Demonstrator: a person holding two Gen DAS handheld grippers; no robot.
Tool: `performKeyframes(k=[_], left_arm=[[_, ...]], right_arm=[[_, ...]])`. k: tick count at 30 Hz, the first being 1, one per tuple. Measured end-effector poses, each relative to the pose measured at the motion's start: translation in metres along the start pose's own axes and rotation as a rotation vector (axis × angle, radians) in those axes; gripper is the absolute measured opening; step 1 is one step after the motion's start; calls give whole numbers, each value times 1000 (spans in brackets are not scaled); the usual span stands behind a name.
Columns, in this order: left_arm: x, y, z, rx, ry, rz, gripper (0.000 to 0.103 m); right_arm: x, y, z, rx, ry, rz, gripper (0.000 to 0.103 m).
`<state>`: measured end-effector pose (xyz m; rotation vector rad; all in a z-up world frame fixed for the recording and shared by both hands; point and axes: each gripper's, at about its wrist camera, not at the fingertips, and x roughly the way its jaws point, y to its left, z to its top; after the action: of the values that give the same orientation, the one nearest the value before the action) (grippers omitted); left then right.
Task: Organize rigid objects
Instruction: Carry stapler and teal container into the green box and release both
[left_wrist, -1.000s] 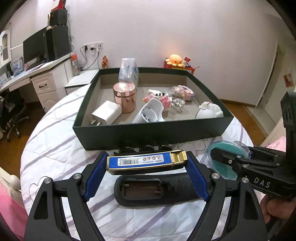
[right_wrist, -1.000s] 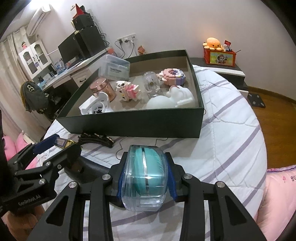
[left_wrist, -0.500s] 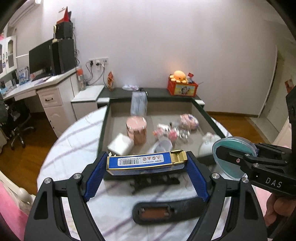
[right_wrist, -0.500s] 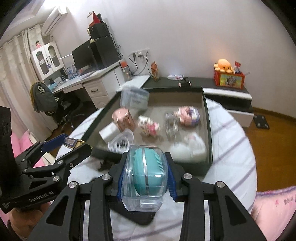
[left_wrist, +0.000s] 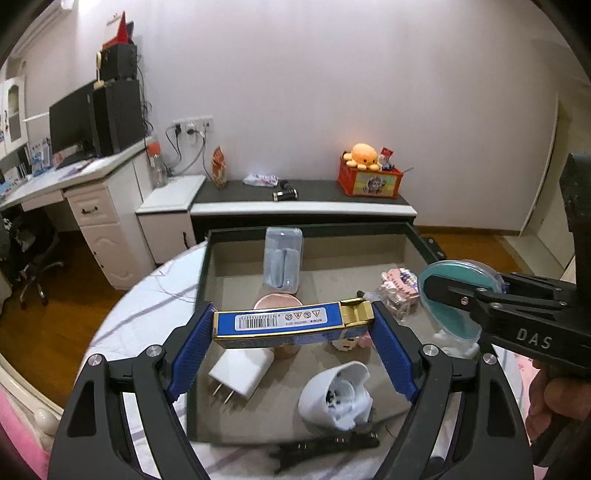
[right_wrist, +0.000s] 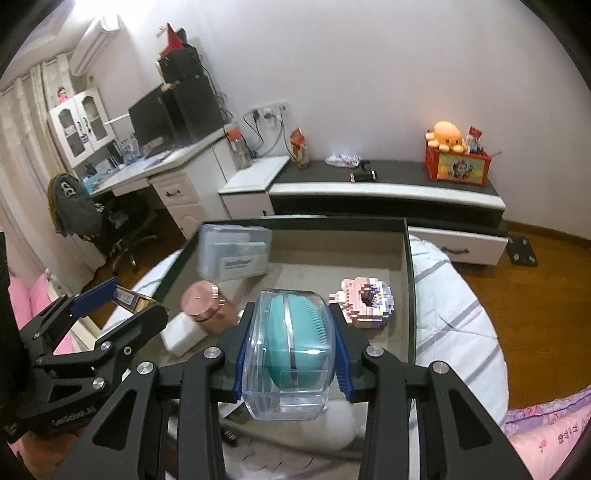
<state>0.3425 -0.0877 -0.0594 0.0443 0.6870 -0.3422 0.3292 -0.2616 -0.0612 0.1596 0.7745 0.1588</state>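
My left gripper (left_wrist: 291, 328) is shut on a blue and gold flat box (left_wrist: 288, 325) and holds it above the near part of the dark green box (left_wrist: 314, 230). My right gripper (right_wrist: 290, 350) is shut on a clear case with a teal silicone brush (right_wrist: 291, 350), also raised over the dark green box (right_wrist: 408, 266). The teal case (left_wrist: 454, 299) shows at the right in the left wrist view. In the box lie a white charger (left_wrist: 240, 373), a rose-gold tin (right_wrist: 207, 302), a white cup-like object (left_wrist: 336, 395), a pink brick model (right_wrist: 365, 302) and a clear pack (left_wrist: 282, 258).
The box sits on a round table with a white striped cloth (right_wrist: 454, 317). A black clip-like object (left_wrist: 325, 446) lies on the cloth in front of the box. A low dark cabinet (left_wrist: 303, 206) and a desk (left_wrist: 74, 184) stand behind.
Both grippers have risen and moved forward with their objects, from in front of the box to above it. The black handle on the cloth has dropped out of view.
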Motion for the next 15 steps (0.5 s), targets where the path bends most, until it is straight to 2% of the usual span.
performKeyframes(k=[7, 12, 14, 15], left_arm=[[39, -2, -9, -2, 72, -14, 84], [46, -3, -14, 16, 85, 1, 84], [43, -3, -16, 14, 85, -4, 86], [41, -2, -17, 13, 82, -2, 90]], right_arm=[[33, -14, -7, 24, 72, -8, 38], [37, -19, -9, 42, 92, -9, 38], [35, -20, -10, 46, 92, -9, 46], [35, -20, -10, 48, 91, -9, 56]])
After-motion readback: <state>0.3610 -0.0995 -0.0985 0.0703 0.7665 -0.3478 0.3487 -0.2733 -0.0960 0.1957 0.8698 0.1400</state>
